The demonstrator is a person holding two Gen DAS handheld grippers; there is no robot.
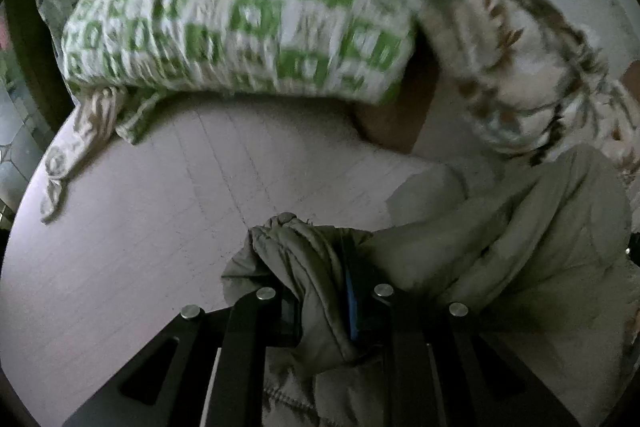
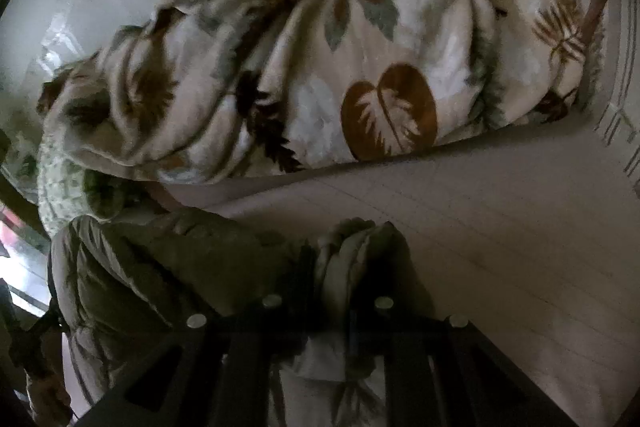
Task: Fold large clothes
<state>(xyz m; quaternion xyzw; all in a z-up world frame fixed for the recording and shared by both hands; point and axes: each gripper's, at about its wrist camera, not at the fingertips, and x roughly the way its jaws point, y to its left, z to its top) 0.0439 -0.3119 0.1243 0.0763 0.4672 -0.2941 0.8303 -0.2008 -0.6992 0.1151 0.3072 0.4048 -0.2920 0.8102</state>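
Note:
A grey-green padded jacket (image 1: 500,239) lies bunched on the pale bed surface (image 1: 160,207). My left gripper (image 1: 320,291) is shut on a fold of the jacket, which bulges up between the fingers. In the right wrist view the same jacket (image 2: 160,267) spreads to the left, and my right gripper (image 2: 344,267) is shut on another bunched fold of it. Both grips sit low over the bed. The fingertips are hidden in fabric.
A green-and-white patterned bundle (image 1: 240,15) lies at the far side of the bed. A cream blanket with brown leaf print (image 2: 340,67) is heaped behind; it also shows in the left wrist view (image 1: 520,59). Striped bedding (image 2: 624,67) is at the right edge.

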